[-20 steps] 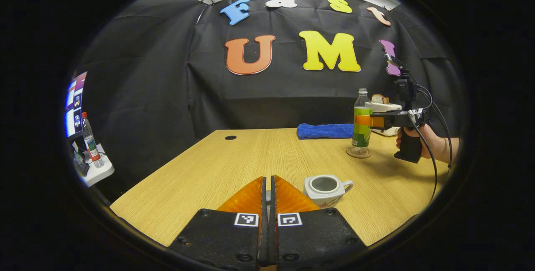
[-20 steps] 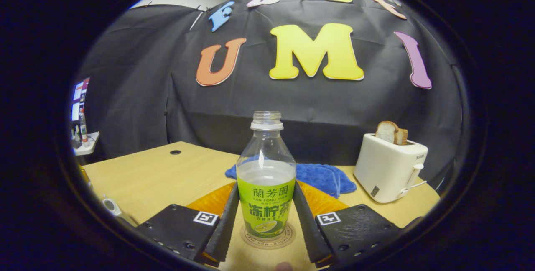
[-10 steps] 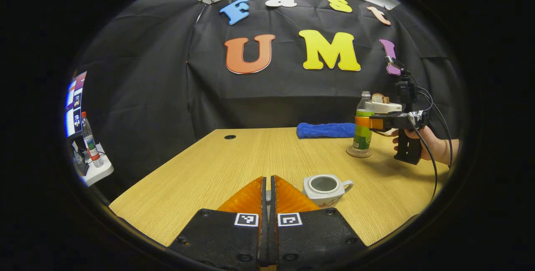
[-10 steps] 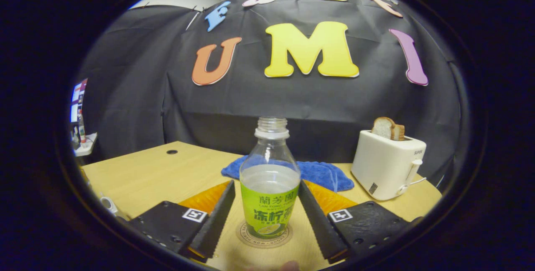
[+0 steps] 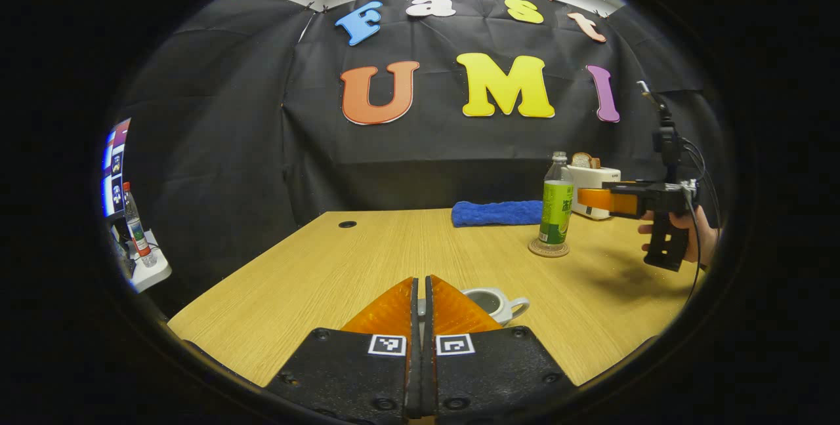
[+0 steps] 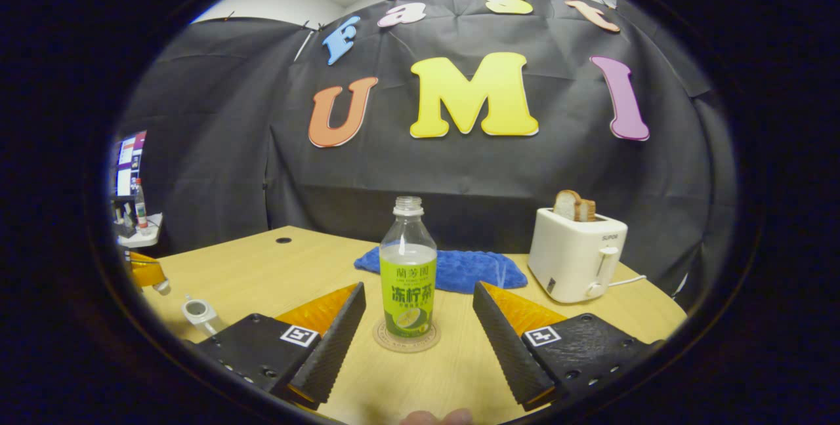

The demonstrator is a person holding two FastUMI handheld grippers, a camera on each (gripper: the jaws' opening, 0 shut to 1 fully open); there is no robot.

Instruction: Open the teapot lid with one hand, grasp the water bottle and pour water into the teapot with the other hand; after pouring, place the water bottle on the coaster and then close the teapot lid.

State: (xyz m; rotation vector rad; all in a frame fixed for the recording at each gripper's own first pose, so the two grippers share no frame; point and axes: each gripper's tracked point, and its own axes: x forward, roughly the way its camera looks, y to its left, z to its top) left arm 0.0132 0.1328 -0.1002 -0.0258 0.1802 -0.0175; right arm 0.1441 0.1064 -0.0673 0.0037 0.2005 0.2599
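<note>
The water bottle with a green label stands upright and capless on the round coaster. My right gripper is open and drawn back, its fingers apart from the bottle on both sides. In the left gripper view the bottle and coaster sit at mid right, with the right gripper just right of them in a hand. The white teapot stands lidless, partly hidden behind my left gripper. That gripper is shut, with a small pale piece, apparently the lid, pinched between its fingers.
A white toaster with bread slices stands at the back right, and a blue cloth lies behind the bottle. The wooden table has a cable hole at far left. A side shelf stands beyond the left edge.
My right gripper has opened and pulled back from the bottle, which stays on the coaster. The left gripper has shifted slightly, so the teapot now shows lower behind its fingers.
</note>
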